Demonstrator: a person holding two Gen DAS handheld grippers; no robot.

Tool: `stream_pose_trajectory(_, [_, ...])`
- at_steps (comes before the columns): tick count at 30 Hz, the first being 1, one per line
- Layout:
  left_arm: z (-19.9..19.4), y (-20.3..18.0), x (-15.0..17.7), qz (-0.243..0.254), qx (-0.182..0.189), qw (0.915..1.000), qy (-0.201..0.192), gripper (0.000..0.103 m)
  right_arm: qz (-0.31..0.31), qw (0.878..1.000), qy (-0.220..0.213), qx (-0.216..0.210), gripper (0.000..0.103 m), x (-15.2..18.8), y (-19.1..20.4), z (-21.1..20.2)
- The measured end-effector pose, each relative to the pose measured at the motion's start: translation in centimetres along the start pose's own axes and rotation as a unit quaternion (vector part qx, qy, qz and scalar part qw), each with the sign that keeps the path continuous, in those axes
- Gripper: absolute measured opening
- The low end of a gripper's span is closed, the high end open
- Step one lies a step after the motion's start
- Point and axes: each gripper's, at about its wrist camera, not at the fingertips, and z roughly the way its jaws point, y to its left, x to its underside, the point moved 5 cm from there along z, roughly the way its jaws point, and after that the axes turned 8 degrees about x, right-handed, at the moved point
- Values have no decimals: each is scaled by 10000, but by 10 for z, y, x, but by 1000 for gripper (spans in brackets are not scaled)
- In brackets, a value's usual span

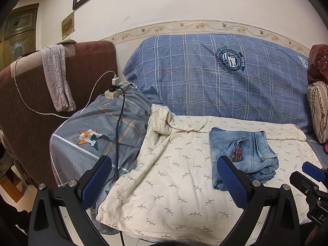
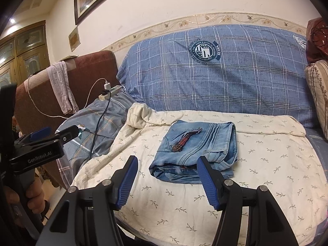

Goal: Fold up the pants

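Just beyond the parted right gripper [image 2: 167,181], folded jeans [image 2: 196,153].

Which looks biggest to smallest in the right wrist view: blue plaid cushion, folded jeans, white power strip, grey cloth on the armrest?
1. blue plaid cushion
2. folded jeans
3. grey cloth
4. white power strip

The jeans lie nearer the camera, which inflates them, but the cushion still looks larger.
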Motion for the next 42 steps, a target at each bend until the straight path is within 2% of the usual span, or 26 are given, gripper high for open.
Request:
stream_pose_trajectory(26, [38,24,10,-168,-10,9993,333,102,-241,9993,280,-14,63,3,26,34])
stream_pose_trajectory(42, [72,1,-8,130,92,9988,465,102,-139,9993,351,-12,63,-16,16,67])
